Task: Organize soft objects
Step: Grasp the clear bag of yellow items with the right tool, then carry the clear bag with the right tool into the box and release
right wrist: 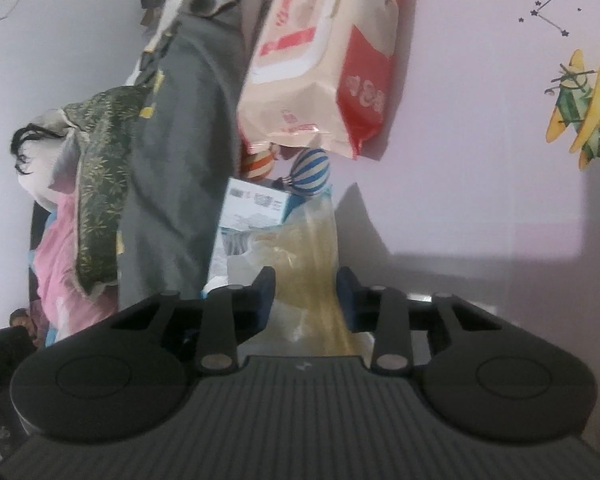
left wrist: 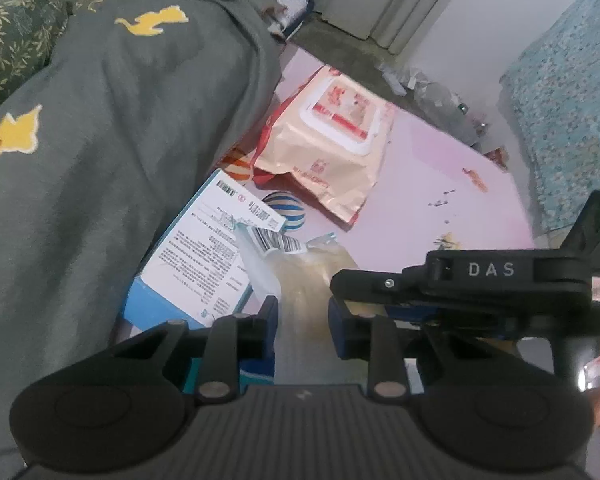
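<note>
Gripping the clear plastic bag (left wrist: 300,280) in both the left gripper (left wrist: 302,312) and right gripper (right wrist: 306,292), you hold its long axis running straight ahead between each pair of jaws.

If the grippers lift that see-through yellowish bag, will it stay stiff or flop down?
Probably flop: the clear plastic bag looks thin and crinkled where the left gripper and right gripper pinch it. It seems light, since the film bunches easily. It may slip, as the plastic looks smooth.
</note>
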{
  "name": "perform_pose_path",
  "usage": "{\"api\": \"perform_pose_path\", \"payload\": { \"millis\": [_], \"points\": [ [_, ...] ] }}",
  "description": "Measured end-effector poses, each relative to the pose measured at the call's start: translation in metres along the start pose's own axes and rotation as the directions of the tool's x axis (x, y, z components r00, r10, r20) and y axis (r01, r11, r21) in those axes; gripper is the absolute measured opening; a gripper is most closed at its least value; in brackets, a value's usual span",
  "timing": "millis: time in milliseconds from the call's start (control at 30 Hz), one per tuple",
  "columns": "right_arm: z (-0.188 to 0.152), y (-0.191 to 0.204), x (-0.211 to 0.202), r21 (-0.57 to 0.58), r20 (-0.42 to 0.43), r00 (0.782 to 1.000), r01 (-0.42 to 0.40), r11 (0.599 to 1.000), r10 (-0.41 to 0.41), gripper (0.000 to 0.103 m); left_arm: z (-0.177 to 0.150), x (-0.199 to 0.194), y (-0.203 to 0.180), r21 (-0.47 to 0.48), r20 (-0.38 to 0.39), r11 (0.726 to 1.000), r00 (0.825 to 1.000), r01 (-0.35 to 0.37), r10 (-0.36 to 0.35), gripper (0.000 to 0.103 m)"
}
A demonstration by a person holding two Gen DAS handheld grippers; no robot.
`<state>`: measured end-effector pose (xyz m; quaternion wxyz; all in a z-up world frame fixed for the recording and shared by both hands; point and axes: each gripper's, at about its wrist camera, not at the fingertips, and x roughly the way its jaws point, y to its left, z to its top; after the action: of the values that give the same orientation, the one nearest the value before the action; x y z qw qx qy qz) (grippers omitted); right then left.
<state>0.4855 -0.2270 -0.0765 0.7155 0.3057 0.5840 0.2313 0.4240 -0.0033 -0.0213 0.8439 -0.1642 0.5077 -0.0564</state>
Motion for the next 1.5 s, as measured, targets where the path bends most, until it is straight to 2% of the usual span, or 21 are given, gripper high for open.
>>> {"api": "perform_pose_path", "payload": {
  "millis": [200,300,433,533,667,767,933,967,1000,1067,1167,1367,1500],
  "points": [
    [-0.013,0.014,-0.038,-0.017,0.042,0.997,-0.067,0.998,0.068,0.030,-0.009,-0.051,-0.024,0.047,0.064,0.999,0.998,0.015,-0.018,0.027],
    [-0.025,0.021,-0.073,-0.031,0.078,0.990,-0.115,0.993,0.117,0.030,-0.016,-0.083,-0.048,0.088,0.102,0.996,0.994,0.031,-0.040,0.027],
    [-0.046,0.017,-0.134,-0.065,0.133,0.973,-0.180,0.982,0.187,0.030,-0.031,-0.118,-0.098,0.180,0.140,0.982,0.987,0.057,-0.083,0.029],
    [-0.066,-0.002,-0.184,-0.067,0.189,0.958,-0.207,0.976,0.216,0.030,-0.046,-0.131,-0.141,0.252,0.136,0.963,0.981,0.097,-0.135,0.030],
    [-0.089,-0.044,-0.249,-0.037,0.280,0.939,-0.198,0.979,0.201,0.030,-0.067,-0.120,-0.206,0.350,0.086,0.922,0.974,0.165,-0.207,0.033],
    [-0.105,-0.083,-0.292,0.011,0.343,0.929,-0.156,0.988,0.142,0.030,-0.083,-0.095,-0.250,0.396,0.024,0.893,0.970,0.212,-0.241,0.033],
    [-0.112,-0.141,-0.331,0.089,0.418,0.908,-0.063,0.994,0.020,0.030,-0.101,-0.039,-0.292,0.411,-0.076,0.878,0.968,0.247,-0.237,0.040],
    [-0.111,-0.150,-0.334,0.100,0.427,0.904,-0.043,0.994,-0.004,0.030,-0.105,-0.029,-0.295,0.408,-0.078,0.882,0.972,0.234,-0.222,0.043],
    [-0.109,-0.159,-0.335,0.105,0.433,0.901,-0.018,0.994,-0.029,0.030,-0.106,-0.019,-0.294,0.409,-0.083,0.884,0.974,0.225,-0.209,0.049],
    [-0.106,-0.175,-0.333,0.132,0.437,0.894,0.040,0.990,-0.095,0.030,-0.107,-0.005,-0.287,0.376,-0.104,0.902,0.978,0.209,-0.183,0.051],
    [-0.109,-0.188,-0.326,0.146,0.436,0.887,0.093,0.985,-0.149,0.030,-0.104,-0.005,-0.272,0.332,-0.125,0.915,0.972,0.228,-0.197,0.051],
    [-0.121,-0.187,-0.328,0.141,0.452,0.884,0.064,0.988,-0.121,0.030,-0.087,-0.049,-0.245,0.340,-0.027,0.919,0.979,0.197,-0.200,0.056],
    [-0.131,-0.173,-0.315,0.132,0.422,0.902,0.036,0.991,-0.089,0.031,-0.077,-0.081,-0.218,0.322,0.031,0.928,0.978,0.187,-0.207,0.062]
  ]
}}
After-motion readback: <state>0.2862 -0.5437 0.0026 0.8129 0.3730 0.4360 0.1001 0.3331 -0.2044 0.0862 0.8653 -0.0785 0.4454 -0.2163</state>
